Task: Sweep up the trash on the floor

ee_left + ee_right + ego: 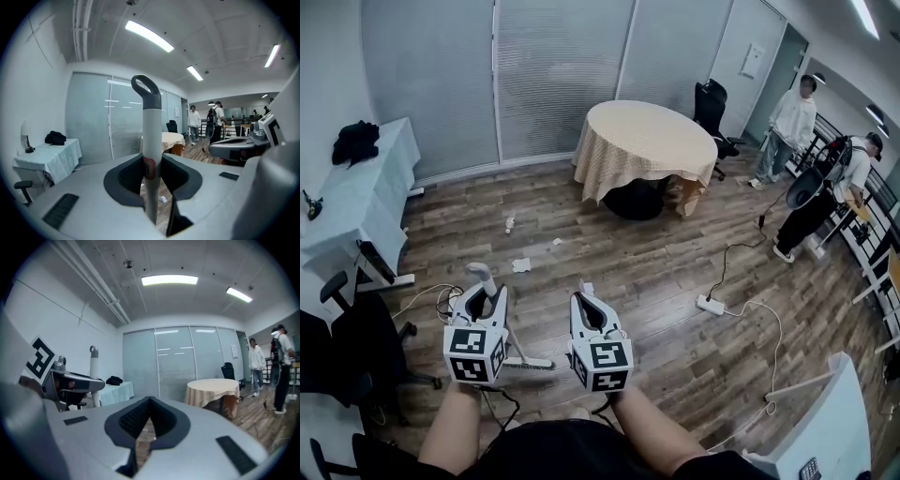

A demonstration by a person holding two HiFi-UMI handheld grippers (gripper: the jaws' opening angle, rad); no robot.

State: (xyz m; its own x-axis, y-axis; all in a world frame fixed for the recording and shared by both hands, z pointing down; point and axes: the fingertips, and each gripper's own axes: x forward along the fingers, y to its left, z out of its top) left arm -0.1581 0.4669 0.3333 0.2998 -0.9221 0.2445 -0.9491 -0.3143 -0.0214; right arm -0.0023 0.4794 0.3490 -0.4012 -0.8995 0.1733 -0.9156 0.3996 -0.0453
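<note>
Several paper scraps (521, 265) on wooden floor (675, 281), left gripper (487, 292) clamped on upright white broom handle (151, 136), right gripper (584, 300) beside it, jaws closed together on nothing

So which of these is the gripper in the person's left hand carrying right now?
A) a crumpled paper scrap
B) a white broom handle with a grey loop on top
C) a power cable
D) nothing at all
B: in the left gripper view the left gripper has its jaws closed on the upright white broom handle, and the head view shows the brush head down on the wooden floor.
</note>
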